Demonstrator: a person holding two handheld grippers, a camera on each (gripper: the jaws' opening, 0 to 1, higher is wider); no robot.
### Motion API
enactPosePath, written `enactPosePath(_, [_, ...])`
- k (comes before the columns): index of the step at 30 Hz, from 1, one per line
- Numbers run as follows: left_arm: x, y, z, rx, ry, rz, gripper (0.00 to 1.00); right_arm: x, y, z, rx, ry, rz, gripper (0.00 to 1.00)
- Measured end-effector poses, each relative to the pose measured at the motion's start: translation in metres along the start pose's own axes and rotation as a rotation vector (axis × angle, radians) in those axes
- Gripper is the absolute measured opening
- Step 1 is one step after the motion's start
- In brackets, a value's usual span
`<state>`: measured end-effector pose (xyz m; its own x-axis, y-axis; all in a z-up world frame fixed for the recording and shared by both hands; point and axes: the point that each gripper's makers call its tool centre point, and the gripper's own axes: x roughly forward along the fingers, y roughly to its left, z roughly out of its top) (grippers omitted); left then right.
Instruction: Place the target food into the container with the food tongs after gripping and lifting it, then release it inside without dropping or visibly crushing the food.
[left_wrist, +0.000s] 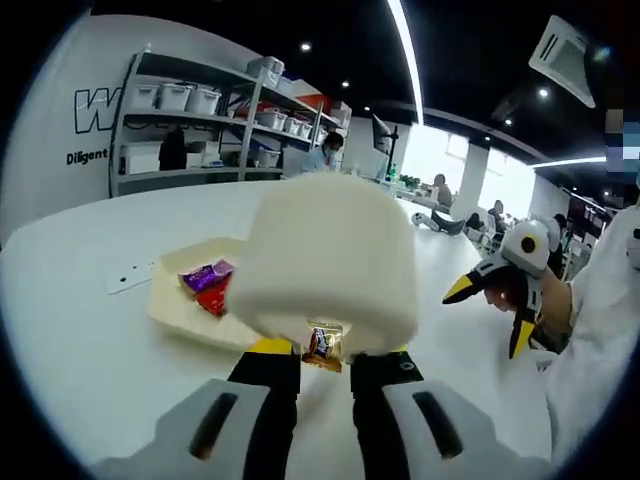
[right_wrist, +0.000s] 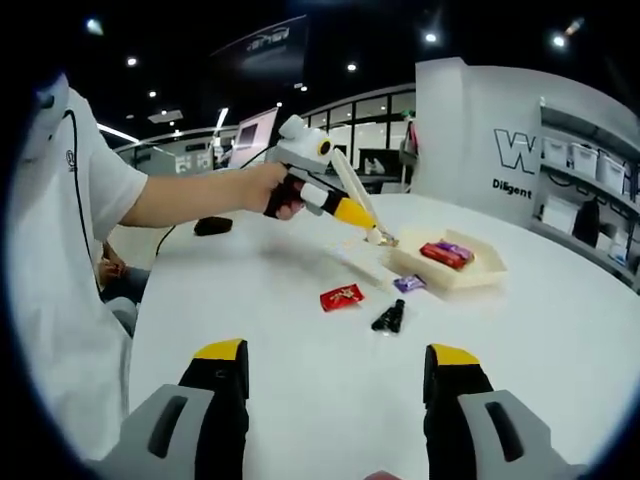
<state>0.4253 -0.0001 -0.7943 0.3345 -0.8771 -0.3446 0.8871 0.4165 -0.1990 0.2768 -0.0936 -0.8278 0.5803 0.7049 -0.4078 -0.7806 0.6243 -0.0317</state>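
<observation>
Tongs (left_wrist: 330, 265) blocking tray (left_wrist: 175, 305), 2 snacks (left_wrist: 210, 285)

The table (right_wrist: 300, 300) shows a smooth, glossy white top. The tray (right_wrist: 450, 272) looks like matt cream plastic. Red wrapper (right_wrist: 341, 296) and purple wrapper (right_wrist: 408, 283) gleam like shiny foil. The tongs (left_wrist: 325, 265) look pale, matt and blurred. Both grippers' jaws are matt black with yellow tips.

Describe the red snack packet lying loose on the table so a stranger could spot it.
On the round white table, find the cream tray. The red packet lies flat on the bare tabletop outside it, beside a small black packet; the other red packet sits inside the tray.
</observation>
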Motion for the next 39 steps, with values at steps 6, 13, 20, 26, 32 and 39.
enactPosePath(6, [0.008,0.002,0.013,0.017,-0.005,-0.018,0.17,-0.003,-0.002,0.001,0.000,-0.002,-0.005,0.69])
enactPosePath(13, [0.023,0.009,0.019,0.034,0.009,-0.038,0.17,-0.004,-0.001,0.002,-0.003,-0.001,-0.005,0.69])
enactPosePath(20, [0.039,0.017,0.025,0.054,0.028,-0.055,0.17,-0.005,-0.003,0.001,0.002,0.001,-0.009,0.69])
enactPosePath(26, [0.051,0.024,0.024,0.063,0.040,-0.061,0.17,-0.006,-0.005,-0.002,0.010,0.003,-0.014,0.69])
enactPosePath(32, [0.065,0.037,0.017,0.064,0.065,-0.060,0.17,-0.007,-0.007,-0.004,0.016,0.008,-0.020,0.69])
enactPosePath(39, [0.080,0.048,0.005,0.067,0.106,-0.054,0.17,-0.007,-0.009,-0.007,0.024,0.013,-0.025,0.68])
